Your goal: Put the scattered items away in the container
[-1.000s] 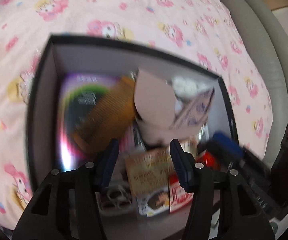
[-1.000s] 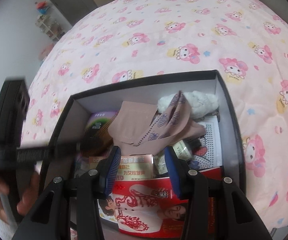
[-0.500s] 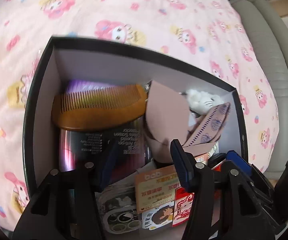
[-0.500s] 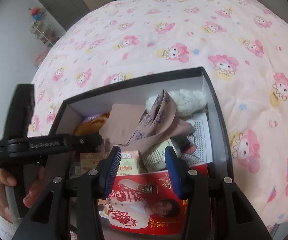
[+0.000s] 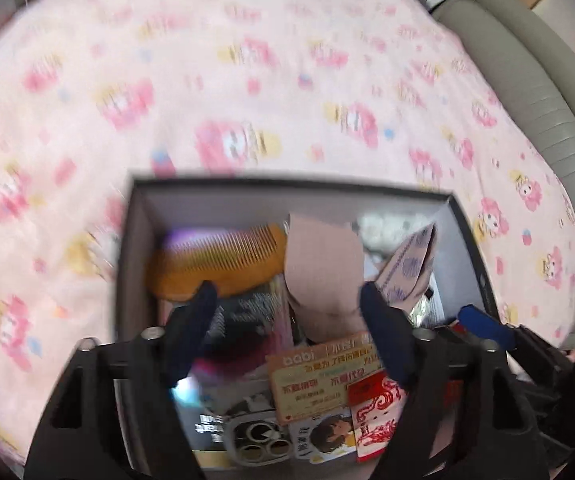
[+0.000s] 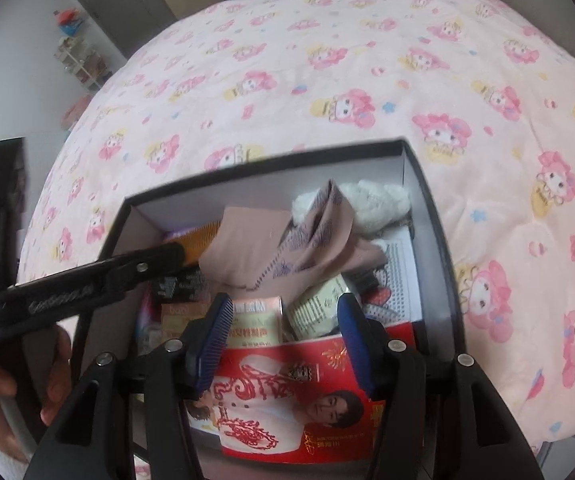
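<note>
While your left tool (image 5: 287,304) and right tool (image 6: 283,320) spread empty, box (image 6: 431,216) crammed, comb (image 5: 223,260), socks (image 6: 287,248), pink bedspread (image 6: 327,80) around.

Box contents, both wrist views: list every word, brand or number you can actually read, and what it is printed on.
"bobi": orange card in the box.
Chinese print on the same card: too blurred to read.
Red packet: Chinese characters, too small to read.
Black packet: white lettering, blurred.
Raised lettering on the left hand-held gripper: unreadable.

The whole left wrist view is motion-blurred, and the red booklet (image 6: 295,396) lies partly hidden behind the right gripper (image 6: 283,336).
</note>
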`<state>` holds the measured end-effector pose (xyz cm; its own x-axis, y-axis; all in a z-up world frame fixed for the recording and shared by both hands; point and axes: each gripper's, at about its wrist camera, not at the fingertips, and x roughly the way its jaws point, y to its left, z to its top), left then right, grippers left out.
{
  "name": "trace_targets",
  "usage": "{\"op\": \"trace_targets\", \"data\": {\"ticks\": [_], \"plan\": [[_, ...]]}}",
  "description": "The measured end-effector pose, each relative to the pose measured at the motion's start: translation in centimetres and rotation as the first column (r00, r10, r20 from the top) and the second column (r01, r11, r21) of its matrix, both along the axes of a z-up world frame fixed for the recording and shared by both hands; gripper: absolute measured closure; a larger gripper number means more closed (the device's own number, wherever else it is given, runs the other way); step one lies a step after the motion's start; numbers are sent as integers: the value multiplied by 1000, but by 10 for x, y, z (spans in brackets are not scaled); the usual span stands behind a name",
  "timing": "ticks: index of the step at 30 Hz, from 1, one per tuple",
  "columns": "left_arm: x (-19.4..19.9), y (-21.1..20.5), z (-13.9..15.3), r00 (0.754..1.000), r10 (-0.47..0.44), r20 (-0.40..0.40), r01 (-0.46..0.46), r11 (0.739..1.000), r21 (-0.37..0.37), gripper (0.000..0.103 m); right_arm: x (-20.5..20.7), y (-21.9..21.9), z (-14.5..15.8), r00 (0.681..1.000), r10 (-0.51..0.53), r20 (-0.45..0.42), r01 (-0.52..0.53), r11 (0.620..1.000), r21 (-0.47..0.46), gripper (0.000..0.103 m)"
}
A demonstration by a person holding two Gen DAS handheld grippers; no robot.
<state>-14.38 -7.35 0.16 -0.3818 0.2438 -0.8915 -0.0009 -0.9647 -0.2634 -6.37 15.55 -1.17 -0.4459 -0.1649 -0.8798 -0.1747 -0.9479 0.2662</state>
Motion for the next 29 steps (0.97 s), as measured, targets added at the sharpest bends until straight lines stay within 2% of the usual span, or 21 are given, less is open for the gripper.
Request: {"op": "trace_targets", "data": {"ticks": [2,5,9,13,17,23,26,29], "plan": [[-1,3,14,998,5,-70,-7,1000,-26,12,2,-2,12,999,-10,-35,12,999,50,39],[7,3,42,989,21,-149,-31,997,-65,4,7,-5,31,996,-32,-82,41,993,115,31],[34,-4,81,967,39,-254,-63,994,-88,1,24,-6,59,985,-84,-153,106,984,146,30],[57,-5,103,944,61,-325,-83,995,-55,1,49,-12,90,966,-119,-230,158,974,159,30],[94,-2,121,915,68,-398,-110,990,-83,1,73,-21,110,949,-121,-290,181,965,189,30],[142,3,119,886,83,-456,-146,984,-106,1,112,-34,110,943,-123,-311,187,964,188,30],[157,6,111,886,73,-458,-150,980,-134,1,126,-43,103,947,-102,-306,169,965,200,30],[168,7,102,893,72,-445,-144,981,-128,1,138,-48,93,950,-103,-296,168,964,204,30]]}}
